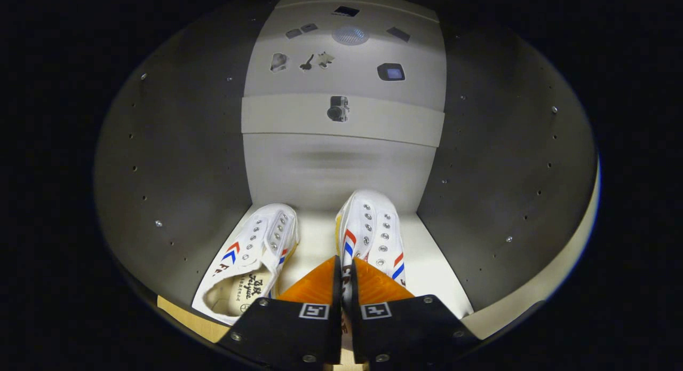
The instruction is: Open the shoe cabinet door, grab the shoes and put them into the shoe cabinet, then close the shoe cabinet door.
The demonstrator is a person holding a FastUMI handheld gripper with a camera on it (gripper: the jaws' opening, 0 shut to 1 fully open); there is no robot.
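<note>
Pinching the rim of a white canvas shoe (371, 235), the gripper (344, 275) has its 2 orange fingers (315, 288) drawn narrow, with only a thin strip of the shoe's collar showing between them, so both pads appear to press on that fabric edge. The held shoe sits on the pale shelf floor (315, 243) inside the shoe cabinet (176, 163), toe pointing toward the back wall, just ahead of and partly under the fingers. A second shoe (251, 256) of the same pair lies beside it, angled slightly away, its open mouth toward the cabinet's front edge; the 2 do not touch.

These shoes look light and soft: thin canvas uppers that fold under a pinch, with a stiffer rubber sole beneath. The collar near the heel is a fair place to hold, since the cloth gives the pads something to bite; the smooth rubber toe would likely slip. Because the upper is limp, a shoe lifted this way would probably hang and swing.

As for pose, the gripper reaches straight into the cabinet between its 2 dark side walls, fingers levelled forward and tipped slightly down toward the shelf.

Judging from how things lie, both shoes are already in, leaving release, withdrawal and closing the door.
</note>
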